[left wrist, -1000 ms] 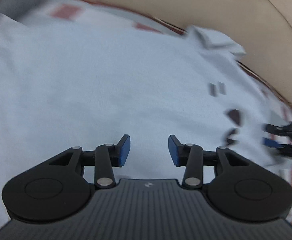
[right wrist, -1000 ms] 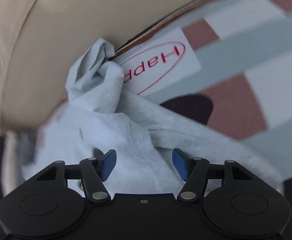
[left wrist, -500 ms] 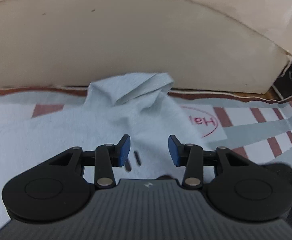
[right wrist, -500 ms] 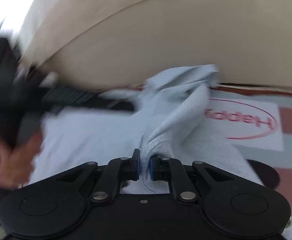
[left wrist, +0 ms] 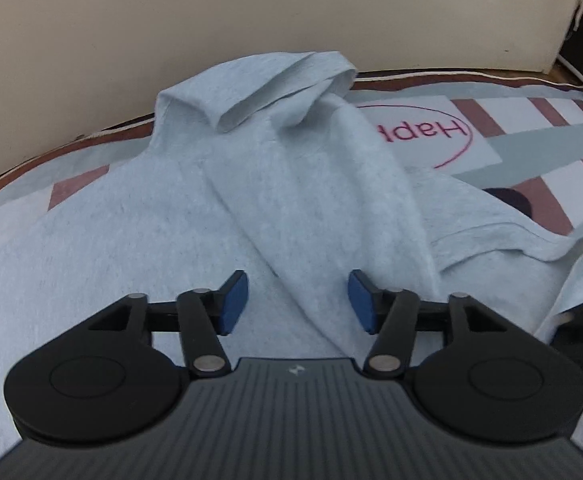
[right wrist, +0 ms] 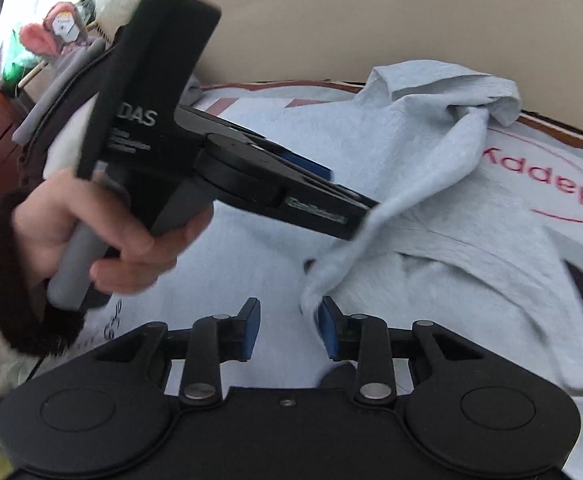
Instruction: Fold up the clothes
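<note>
**Both hand-held grippers released over the light blue garment**

The left hand-held gripper (left wrist: 297,300) has its blue pads apart; its jaws have just been opening. A ridge of the light blue garment (left wrist: 179,216) runs between the pads, but they do not press on it. In the right wrist view this same tool crosses the picture from the left, and a hand (right wrist: 91,236) in a dark cuff holds its grey handle. Its tip seems to touch a raised fold of the cloth, though blur hides whether it really does.

The garment lies spread on a patterned mat (left wrist: 551,148) with pale grey, white and brown stripes, and it covers the left and middle part of the mat. Its rolled edge reaches the far edge of the mat, just beside a cream padded wall (left wrist: 171,28). To the right of the cloth, a white patch with red letters in a red oval shows on the mat.

The right hand-held gripper (right wrist: 289,330) is also released; its jaws have just been opening. A hanging corner of the garment is just beside its right pad, not clamped.
</note>
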`<act>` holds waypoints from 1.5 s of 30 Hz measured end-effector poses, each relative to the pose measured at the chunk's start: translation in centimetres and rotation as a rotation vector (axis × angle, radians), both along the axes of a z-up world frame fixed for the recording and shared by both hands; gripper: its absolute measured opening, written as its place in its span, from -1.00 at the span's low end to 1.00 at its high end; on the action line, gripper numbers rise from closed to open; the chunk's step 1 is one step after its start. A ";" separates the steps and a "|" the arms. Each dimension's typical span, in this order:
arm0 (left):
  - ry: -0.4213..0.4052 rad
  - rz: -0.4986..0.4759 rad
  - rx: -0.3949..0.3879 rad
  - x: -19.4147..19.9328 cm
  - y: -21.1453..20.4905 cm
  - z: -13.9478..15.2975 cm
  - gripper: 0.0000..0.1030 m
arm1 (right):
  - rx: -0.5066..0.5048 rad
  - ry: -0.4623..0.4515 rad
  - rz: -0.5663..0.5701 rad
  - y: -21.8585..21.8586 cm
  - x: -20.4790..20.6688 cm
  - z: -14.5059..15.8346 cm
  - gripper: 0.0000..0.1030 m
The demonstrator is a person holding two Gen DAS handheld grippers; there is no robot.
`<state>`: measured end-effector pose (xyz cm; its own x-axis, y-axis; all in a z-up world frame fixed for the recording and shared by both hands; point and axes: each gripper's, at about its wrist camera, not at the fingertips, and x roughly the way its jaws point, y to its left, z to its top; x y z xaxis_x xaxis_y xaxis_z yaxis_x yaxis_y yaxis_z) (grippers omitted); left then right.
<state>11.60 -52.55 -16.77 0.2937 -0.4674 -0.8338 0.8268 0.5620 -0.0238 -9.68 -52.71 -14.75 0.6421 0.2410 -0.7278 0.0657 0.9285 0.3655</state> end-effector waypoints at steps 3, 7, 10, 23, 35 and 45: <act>-0.018 0.018 -0.041 0.6 0.4 1.0 0.08 | -0.066 0.004 -0.041 -1.9 -2.7 1.4 -0.27; 0.000 0.005 -0.167 0.6 0.6 4.1 0.06 | -0.211 0.065 -0.184 -5.4 -6.8 2.2 -0.27; 0.071 -0.082 -0.172 0.0 -1.6 4.7 0.09 | -0.235 0.110 -0.272 -7.6 -9.1 2.2 -0.27; -0.170 -0.196 0.097 -2.9 -5.2 -0.9 -0.60 | -0.331 0.202 -0.370 -9.3 -9.5 -1.6 0.12; 0.295 -0.049 -0.371 5.6 -4.2 3.9 -0.95 | -0.085 -0.200 -0.632 -10.5 -17.9 3.0 -0.95; 0.282 0.007 -0.289 3.9 -13.0 1.3 -0.87 | -0.050 0.076 -0.873 -12.1 -20.3 -2.3 -0.95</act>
